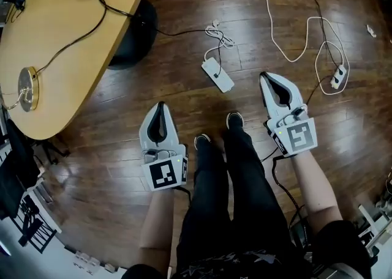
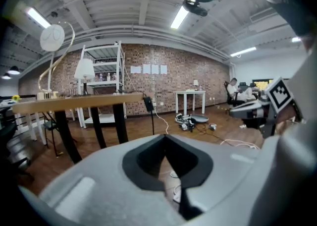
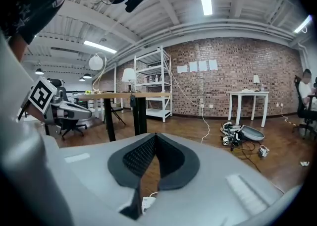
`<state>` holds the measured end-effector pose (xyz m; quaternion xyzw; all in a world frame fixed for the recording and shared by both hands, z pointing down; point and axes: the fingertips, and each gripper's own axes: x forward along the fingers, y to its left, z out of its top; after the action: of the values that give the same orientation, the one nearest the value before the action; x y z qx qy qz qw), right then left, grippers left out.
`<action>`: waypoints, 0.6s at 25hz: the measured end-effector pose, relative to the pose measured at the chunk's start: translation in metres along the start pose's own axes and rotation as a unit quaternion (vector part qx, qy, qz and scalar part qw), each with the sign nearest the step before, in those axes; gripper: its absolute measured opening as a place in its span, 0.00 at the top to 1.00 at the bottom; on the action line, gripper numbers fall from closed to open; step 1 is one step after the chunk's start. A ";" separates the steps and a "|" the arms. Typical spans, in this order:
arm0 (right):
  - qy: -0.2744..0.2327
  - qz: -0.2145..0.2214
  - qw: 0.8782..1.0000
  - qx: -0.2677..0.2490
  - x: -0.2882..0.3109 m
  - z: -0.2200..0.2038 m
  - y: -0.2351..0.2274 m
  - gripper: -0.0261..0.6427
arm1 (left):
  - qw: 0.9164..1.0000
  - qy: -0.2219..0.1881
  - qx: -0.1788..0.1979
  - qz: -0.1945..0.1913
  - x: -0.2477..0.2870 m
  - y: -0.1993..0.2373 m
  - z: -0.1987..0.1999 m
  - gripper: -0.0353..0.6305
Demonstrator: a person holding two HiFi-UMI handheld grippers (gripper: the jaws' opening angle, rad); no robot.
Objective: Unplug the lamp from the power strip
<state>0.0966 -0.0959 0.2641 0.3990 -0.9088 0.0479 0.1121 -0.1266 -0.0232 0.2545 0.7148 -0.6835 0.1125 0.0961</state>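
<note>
The white power strip (image 1: pixel 218 74) lies on the wooden floor ahead of the person's feet, with a dark plug in it. The lamp's gold base (image 1: pixel 27 88) stands on the wooden table (image 1: pixel 73 51), and its black cord (image 1: pixel 92 27) runs over the table edge and along the floor toward the strip. My left gripper (image 1: pixel 161 105) hangs shut and empty, below and left of the strip. My right gripper (image 1: pixel 263 76) is also shut and empty, just right of it. The lamp's round head (image 2: pixel 52 37) shows in the left gripper view. Below the right jaws I glimpse the strip (image 3: pixel 146 202).
A second white power strip (image 1: pixel 338 77) with a looping white cable (image 1: pixel 288 51) lies on the floor at the right. The table's dark foot (image 1: pixel 135 33) stands left of the task strip. The person's black-clad legs and shoes (image 1: pixel 233 119) are between the grippers.
</note>
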 end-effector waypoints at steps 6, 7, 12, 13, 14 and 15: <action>0.016 0.030 0.999 -0.015 0.037 -0.102 0.009 0.95 | 0.999 0.034 0.005 -0.031 0.045 -0.002 -0.112 0.94; 0.018 0.035 0.999 -0.017 0.046 -0.116 0.010 0.95 | 0.999 0.038 0.003 -0.036 0.053 -0.002 -0.129 0.94; 0.020 0.049 0.998 -0.020 0.071 -0.186 0.008 0.95 | 0.997 0.051 0.001 -0.065 0.090 -0.015 -0.208 0.94; 0.030 0.050 0.998 -0.014 0.072 -0.203 0.008 0.95 | 0.996 0.055 -0.003 -0.072 0.096 -0.019 -0.223 0.94; 0.044 0.050 0.998 -0.006 0.073 -0.221 0.008 0.95 | 0.995 0.058 -0.006 -0.080 0.102 -0.023 -0.239 0.94; 0.051 0.050 0.997 -0.002 0.075 -0.238 0.008 0.95 | 0.994 0.059 -0.008 -0.090 0.110 -0.026 -0.256 0.94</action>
<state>0.0806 -0.1024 0.5132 0.3495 -0.9209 0.0718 0.1570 -0.1033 -0.0524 0.5315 0.7649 -0.6103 0.1395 0.1514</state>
